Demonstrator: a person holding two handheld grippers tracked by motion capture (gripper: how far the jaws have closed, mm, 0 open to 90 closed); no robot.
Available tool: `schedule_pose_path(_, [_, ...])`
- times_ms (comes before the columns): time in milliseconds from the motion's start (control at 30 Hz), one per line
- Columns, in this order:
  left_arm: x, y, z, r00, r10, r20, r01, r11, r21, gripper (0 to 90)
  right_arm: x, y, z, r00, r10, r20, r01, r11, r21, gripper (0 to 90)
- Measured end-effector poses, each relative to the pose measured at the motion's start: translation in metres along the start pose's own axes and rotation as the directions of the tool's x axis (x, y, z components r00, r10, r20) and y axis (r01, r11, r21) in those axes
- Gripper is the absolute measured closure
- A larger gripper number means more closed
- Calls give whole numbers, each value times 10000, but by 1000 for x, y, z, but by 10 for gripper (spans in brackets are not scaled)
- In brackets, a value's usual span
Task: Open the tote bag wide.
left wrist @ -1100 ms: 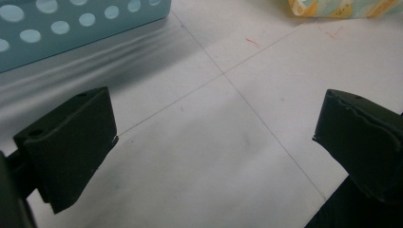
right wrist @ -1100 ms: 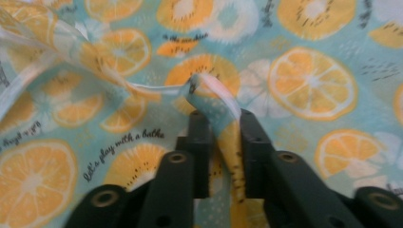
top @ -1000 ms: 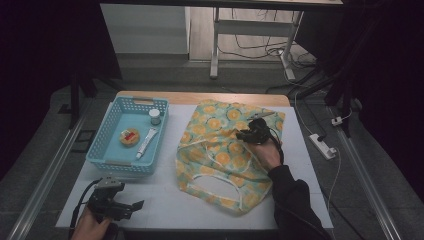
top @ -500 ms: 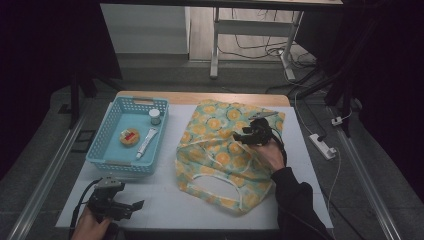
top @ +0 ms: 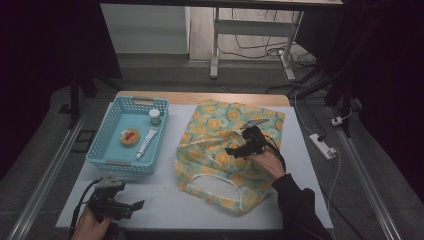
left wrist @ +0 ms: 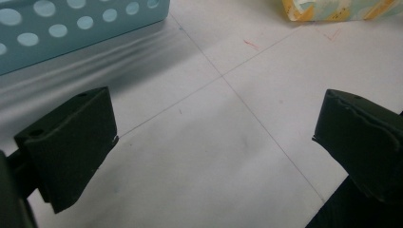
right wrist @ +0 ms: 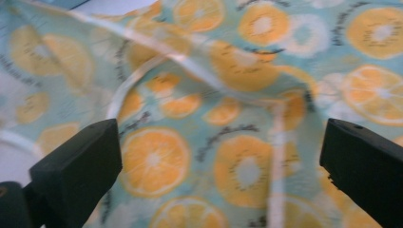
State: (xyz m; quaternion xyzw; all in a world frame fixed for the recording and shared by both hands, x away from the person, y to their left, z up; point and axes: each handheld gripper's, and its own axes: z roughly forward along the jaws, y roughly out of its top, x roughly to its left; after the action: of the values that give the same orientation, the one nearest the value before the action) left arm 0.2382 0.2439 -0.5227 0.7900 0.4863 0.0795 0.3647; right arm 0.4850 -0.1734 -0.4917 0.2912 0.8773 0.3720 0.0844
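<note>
A cloth tote bag (top: 210, 125) printed with orange slices lies flat on the white table (top: 160, 200), its white handle (top: 216, 188) toward the near edge. My right gripper (top: 231, 150) hovers over the middle of the bag and points left. Its jaws have just been opening and stand wide, with nothing between them. Its own view looks down on the printed fabric (right wrist: 228, 95) past the right gripper (right wrist: 218, 161). At the near left corner of the table my left gripper (top: 136, 205) is open over bare tabletop, as its own view also shows it (left wrist: 214, 137).
A light blue basket (top: 107, 150) at the left holds a white-lidded jar (top: 155, 116), a round tin (top: 130, 136) and a tube (top: 146, 142). Its perforated wall (left wrist: 71, 28) and a bag corner (left wrist: 332, 9) lie ahead of the left gripper. A power strip (top: 322, 146) lies on the floor to the right.
My right gripper has shifted a little left and nearer over the bag, and its jaws have spread wide. The left gripper has stayed put.
</note>
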Motion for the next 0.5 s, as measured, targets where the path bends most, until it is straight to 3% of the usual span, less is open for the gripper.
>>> schedule_pose_path(100, [0, 0, 0, 10000, -24, 30, 24, 10000, -18, 3, 11, -3, 2, 9991, -389, -157, 393, 9989, 257, 0])
schedule_pose_path(200, [0, 0, 0, 10000, 15, 11, -15, 10000, -19, 4, 22, -5, 5, 9973, -555, -484, 576, 9973, 446, 0])
schedule_pose_path(500, [0, 0, 0, 10000, 55, 8, -55, 10000, -27, 3, 48, -20, 21, 9916, -1033, -779, 1127, 9855, 1271, 0])
